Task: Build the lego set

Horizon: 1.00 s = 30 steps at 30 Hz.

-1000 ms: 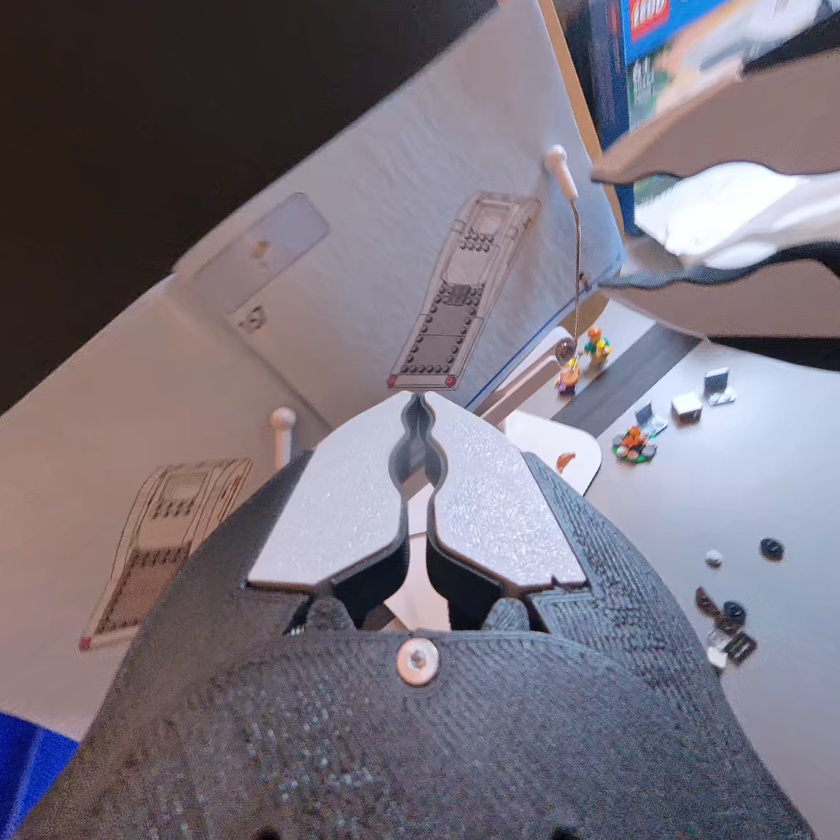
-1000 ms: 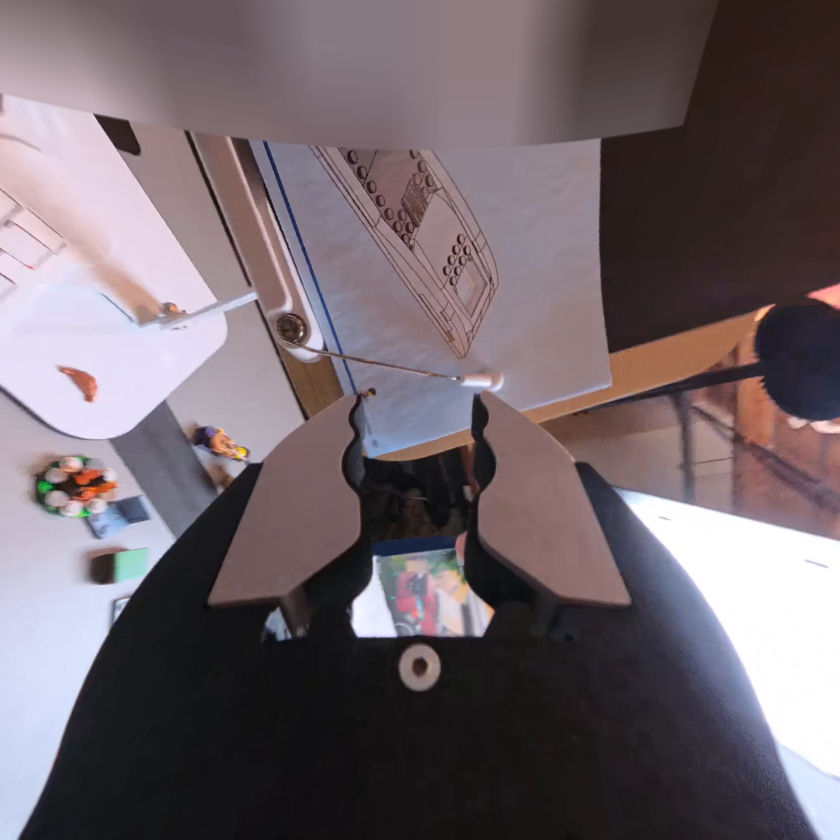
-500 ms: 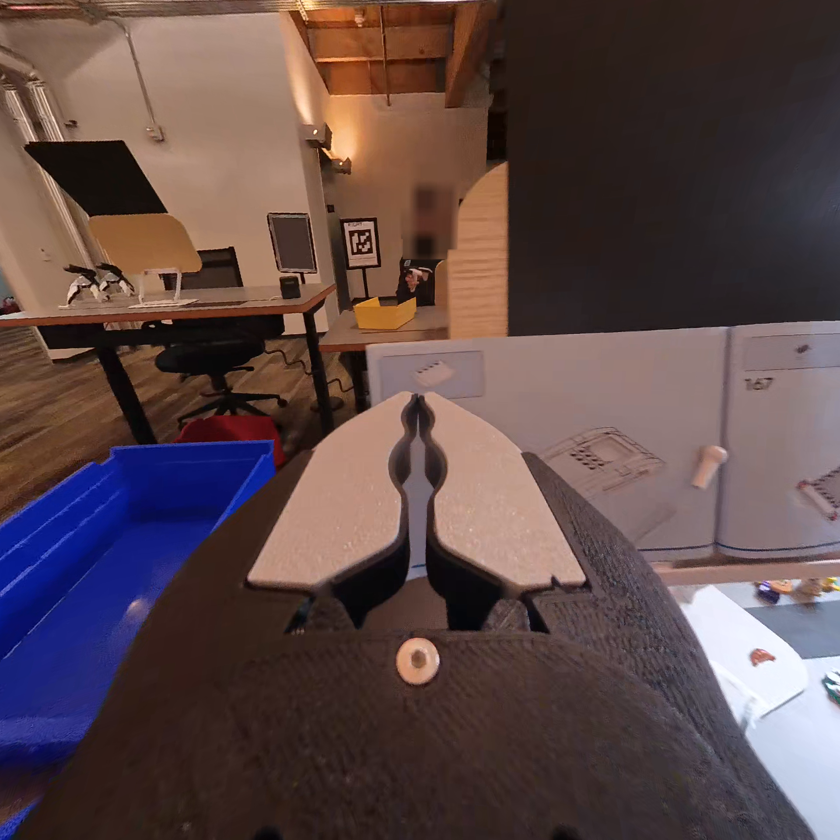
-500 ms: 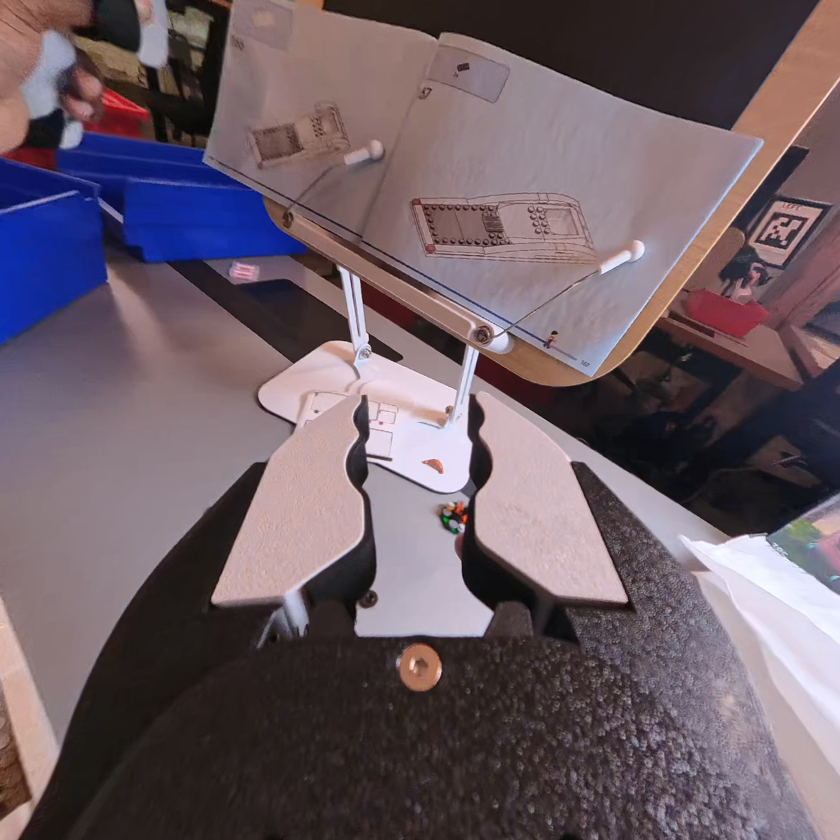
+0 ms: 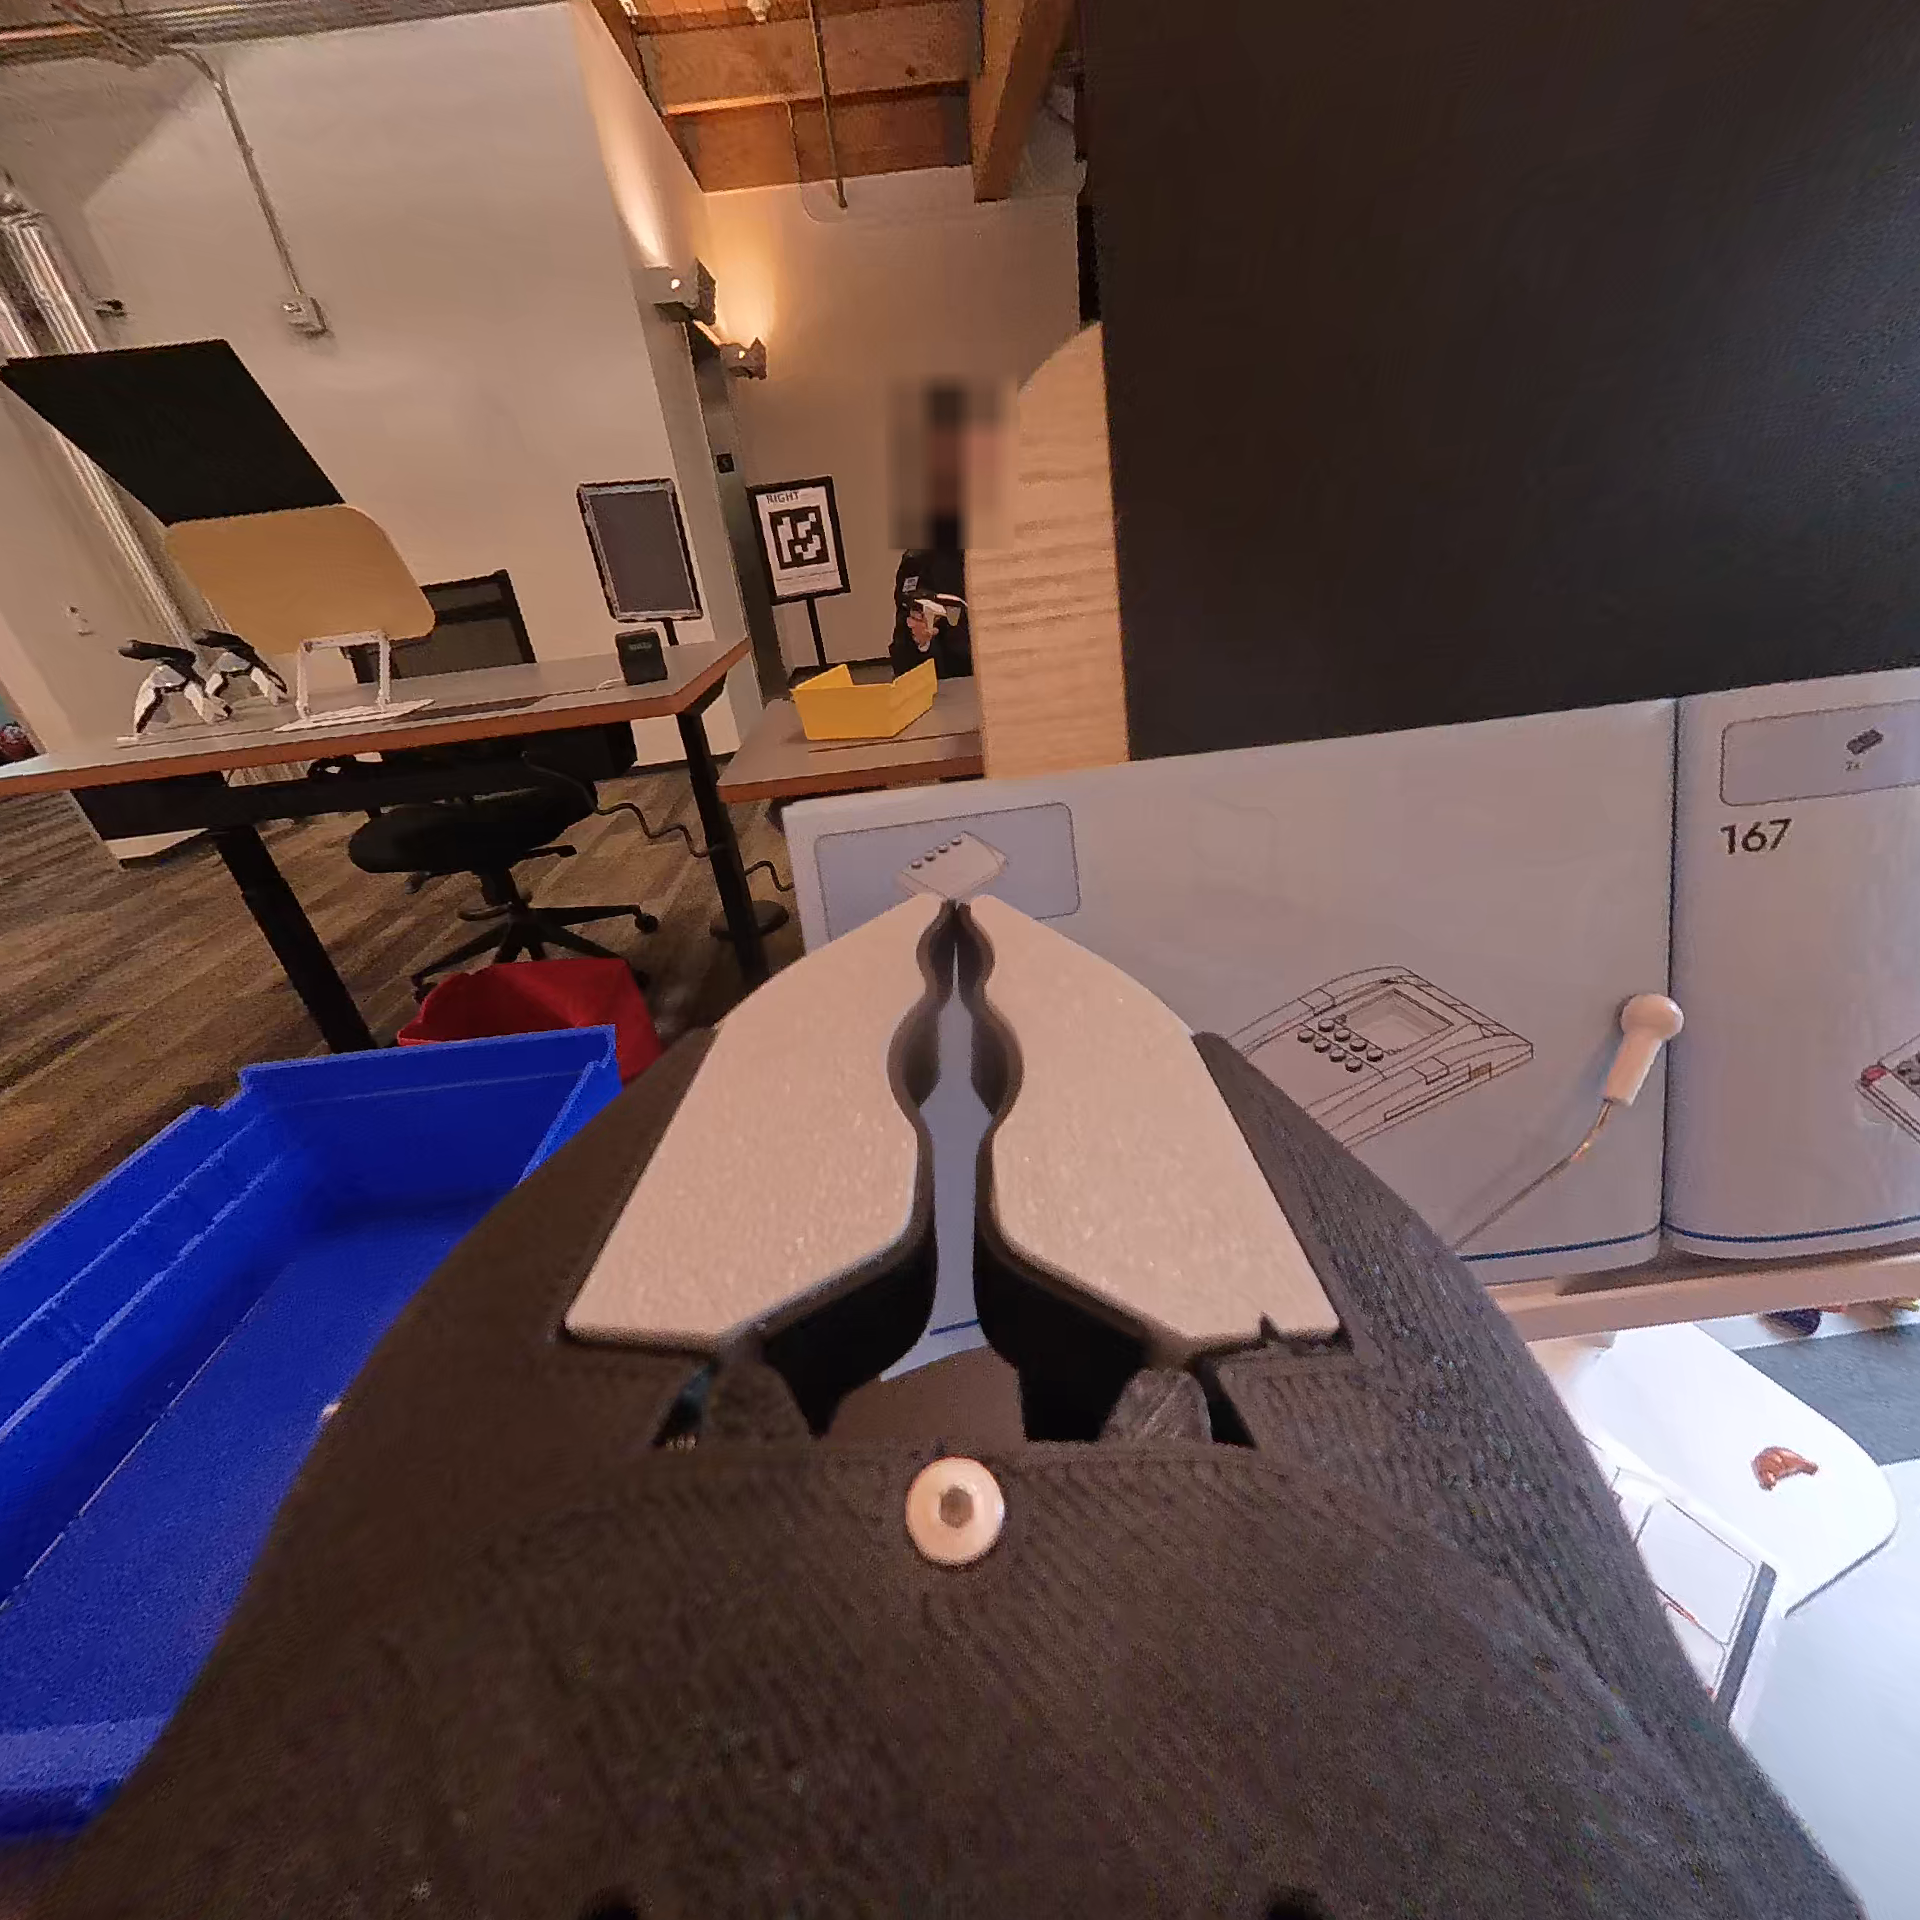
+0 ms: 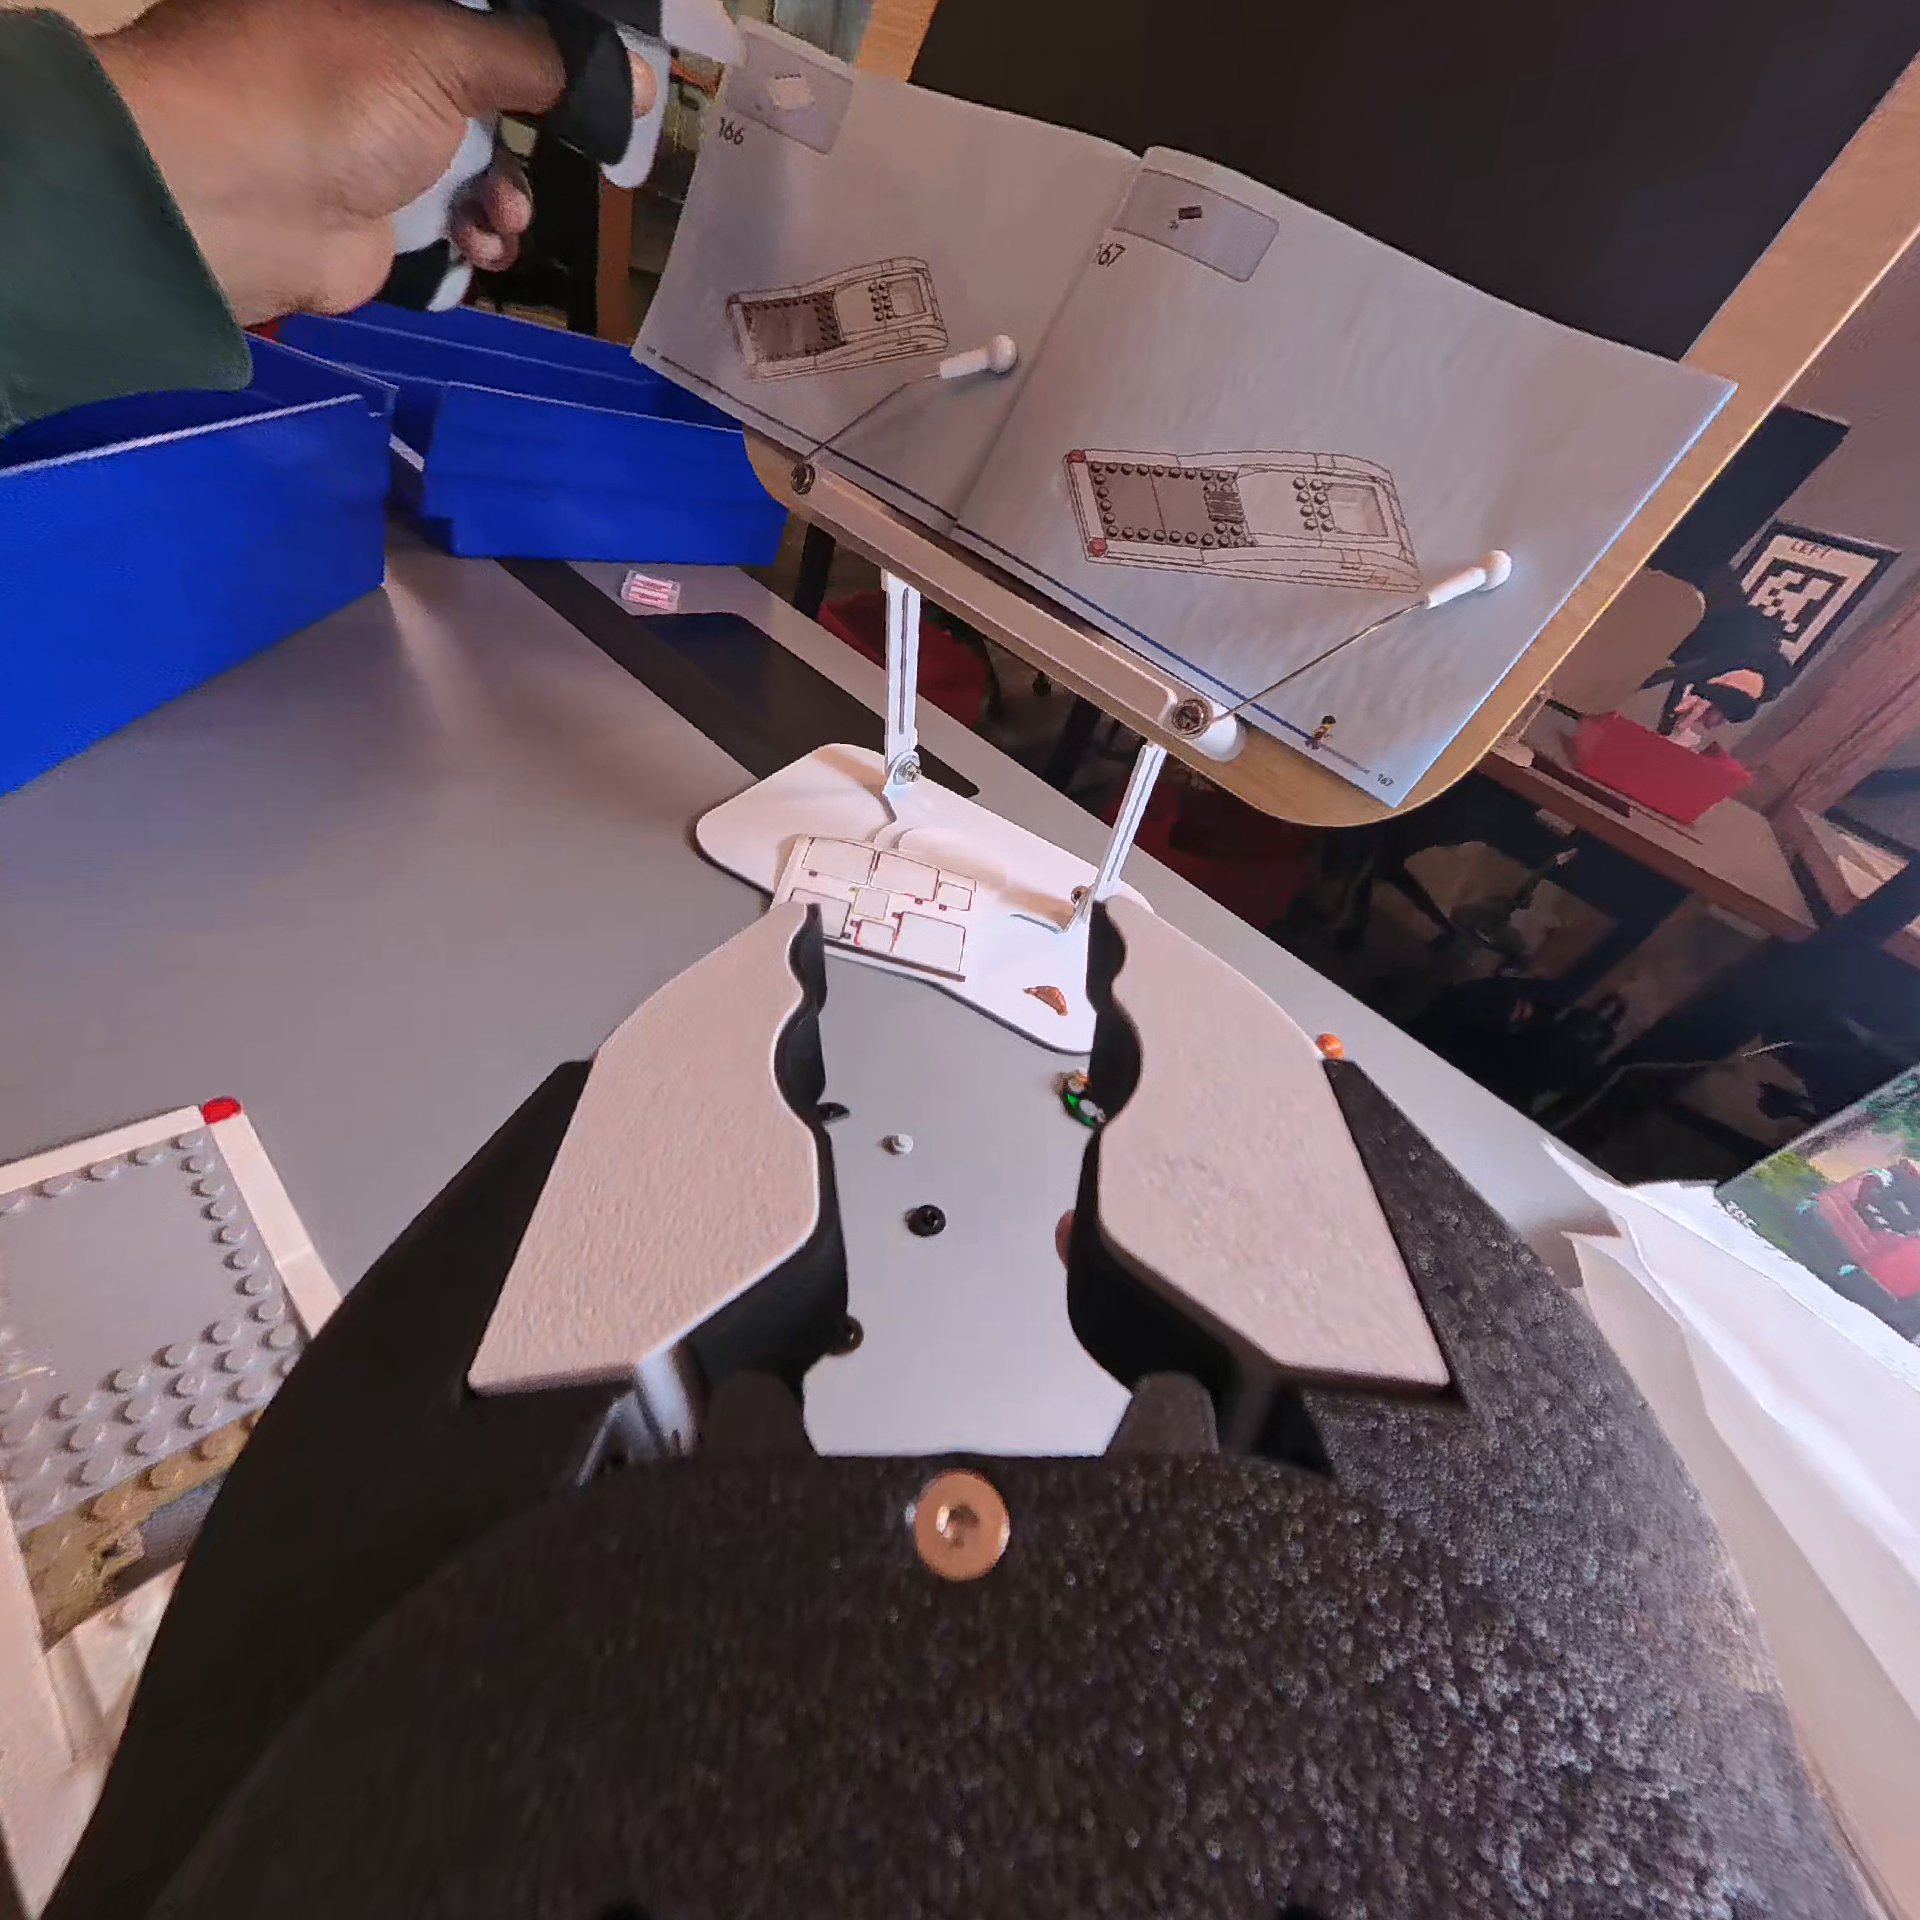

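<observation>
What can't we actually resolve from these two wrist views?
- Left claw: not in the right wrist view, only the hand holding it, cut by the top edge.
- Small parts on the grey table: the right claw fingers cover some; the black studs are too small to identify.
- Grey studded plate: cut off at the left edge.
- Person at the far table: partly behind the wood panel.
</observation>
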Tool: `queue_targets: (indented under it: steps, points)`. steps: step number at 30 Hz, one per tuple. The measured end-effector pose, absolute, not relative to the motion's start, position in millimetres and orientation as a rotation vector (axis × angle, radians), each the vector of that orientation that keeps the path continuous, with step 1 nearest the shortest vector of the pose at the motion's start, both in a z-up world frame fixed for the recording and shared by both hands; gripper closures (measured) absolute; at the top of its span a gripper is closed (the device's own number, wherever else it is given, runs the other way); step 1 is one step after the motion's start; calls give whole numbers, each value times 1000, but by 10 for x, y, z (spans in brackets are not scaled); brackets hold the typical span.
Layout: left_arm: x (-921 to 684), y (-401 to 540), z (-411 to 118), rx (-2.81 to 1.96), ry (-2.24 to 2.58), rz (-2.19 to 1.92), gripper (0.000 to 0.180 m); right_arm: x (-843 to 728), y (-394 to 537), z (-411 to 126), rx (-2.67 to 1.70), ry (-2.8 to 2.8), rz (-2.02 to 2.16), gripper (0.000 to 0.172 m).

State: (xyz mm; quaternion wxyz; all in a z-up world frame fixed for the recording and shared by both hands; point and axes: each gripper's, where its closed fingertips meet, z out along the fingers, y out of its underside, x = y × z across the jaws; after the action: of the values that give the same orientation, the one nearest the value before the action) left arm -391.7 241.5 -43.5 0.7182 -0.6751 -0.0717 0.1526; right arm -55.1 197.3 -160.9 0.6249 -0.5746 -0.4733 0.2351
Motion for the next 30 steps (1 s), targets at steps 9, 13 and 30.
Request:
queue_targets:
  steps: [9, 13, 30]
  points:
    - [-3253, 2498, -430, -1468, -38, 271, 180, -397, 1895, -1689, -1328, -1064, 564, 123]
    - [-2949, 2265, -510, -1466, 17, 187, 180, -359, 1769, -1701, -1278, -1068, 583, 123]
    - [-4578, -621, -2453, -3070, 394, 198, 135, -274, 917, -2728, -1420, -1845, 711, 86]
